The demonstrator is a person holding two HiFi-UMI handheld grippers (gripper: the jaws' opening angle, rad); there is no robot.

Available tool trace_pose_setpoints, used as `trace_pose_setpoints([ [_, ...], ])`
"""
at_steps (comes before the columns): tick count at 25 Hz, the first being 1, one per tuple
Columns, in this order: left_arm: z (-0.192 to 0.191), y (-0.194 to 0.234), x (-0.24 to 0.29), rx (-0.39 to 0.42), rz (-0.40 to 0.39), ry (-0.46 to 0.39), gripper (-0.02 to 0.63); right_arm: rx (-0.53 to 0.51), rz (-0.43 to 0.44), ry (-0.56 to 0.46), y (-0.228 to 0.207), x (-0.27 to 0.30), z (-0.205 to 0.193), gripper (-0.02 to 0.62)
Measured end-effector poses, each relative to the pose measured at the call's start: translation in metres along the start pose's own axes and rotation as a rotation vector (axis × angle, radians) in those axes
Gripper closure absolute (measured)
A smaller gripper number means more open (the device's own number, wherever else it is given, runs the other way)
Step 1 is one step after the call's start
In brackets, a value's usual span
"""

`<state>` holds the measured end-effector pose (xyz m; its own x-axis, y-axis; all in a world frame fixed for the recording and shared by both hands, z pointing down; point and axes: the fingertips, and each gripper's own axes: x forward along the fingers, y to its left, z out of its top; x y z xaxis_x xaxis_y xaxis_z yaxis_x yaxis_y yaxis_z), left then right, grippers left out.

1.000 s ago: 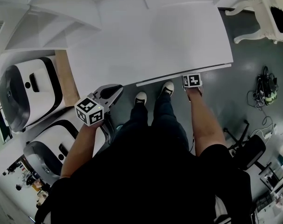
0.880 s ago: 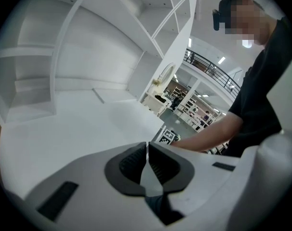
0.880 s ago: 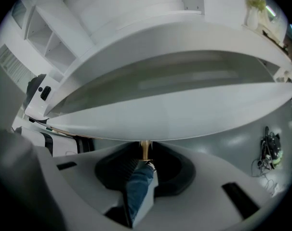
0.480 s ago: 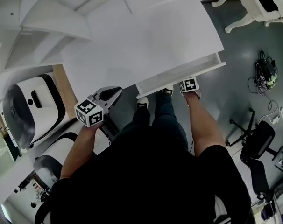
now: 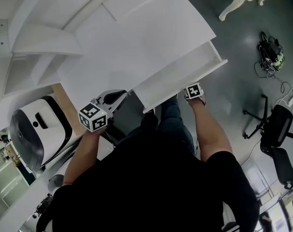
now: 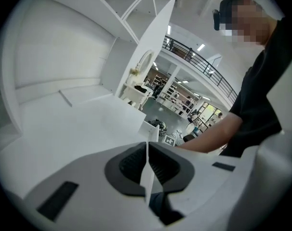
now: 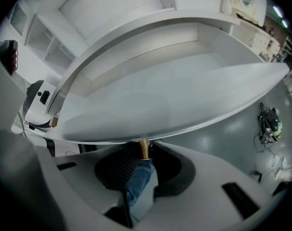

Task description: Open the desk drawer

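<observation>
Drawer (image 5: 178, 81) slid further out | right gripper (image 7: 141, 165) clamps brass knob (image 7: 143, 147)

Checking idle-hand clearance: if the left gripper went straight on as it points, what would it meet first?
Probably the white desk top, just ahead of the left gripper; depth is unclear.

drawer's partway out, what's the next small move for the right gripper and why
Probably pull the right gripper a little further straight back toward the person. Its fingers are closed on the brass knob, and the drawer stands only partway out from under the desk top, so it likely has more travel left.
</observation>
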<state>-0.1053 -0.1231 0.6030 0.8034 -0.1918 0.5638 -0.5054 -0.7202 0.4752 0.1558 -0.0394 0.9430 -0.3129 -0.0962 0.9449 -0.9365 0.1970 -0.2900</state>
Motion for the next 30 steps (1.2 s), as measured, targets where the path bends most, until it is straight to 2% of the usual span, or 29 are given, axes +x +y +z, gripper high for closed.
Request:
trace_pose_setpoints([
  [7,0.004,-0.016,0.019,0.046,-0.058,0.039,0.584,0.030,0.022,-0.008,0.004,-0.004,-0.032,0.506],
  [10,0.005,-0.022,0.028,0.065,-0.082,0.053,0.584,0.025,-0.012,-0.009,-0.005,-0.006,-0.044,0.506],
  [18,0.007,-0.032,0.041,0.095,-0.121,0.080,0.584,0.035,-0.028,0.012,-0.011,-0.011,-0.073,0.506],
  [22,0.006,-0.035,0.045,0.103,-0.135,0.089,0.584,0.078,0.100,0.003,0.015,-0.010,-0.082,0.506],
  [23,0.006,-0.035,0.046,0.103,-0.137,0.090,0.584,0.081,0.104,0.013,0.015,-0.011,-0.086,0.506],
  [27,0.006,-0.034,0.049,0.099,-0.143,0.093,0.584,0.051,-0.042,0.136,-0.013,-0.022,-0.112,0.506],
  [29,0.007,-0.033,0.050,0.098,-0.144,0.092,0.584,0.057,0.021,0.097,-0.002,-0.017,-0.104,0.506],
  [30,0.007,-0.033,0.050,0.097,-0.144,0.091,0.584,0.052,0.019,0.095,-0.003,-0.017,-0.103,0.506],
])
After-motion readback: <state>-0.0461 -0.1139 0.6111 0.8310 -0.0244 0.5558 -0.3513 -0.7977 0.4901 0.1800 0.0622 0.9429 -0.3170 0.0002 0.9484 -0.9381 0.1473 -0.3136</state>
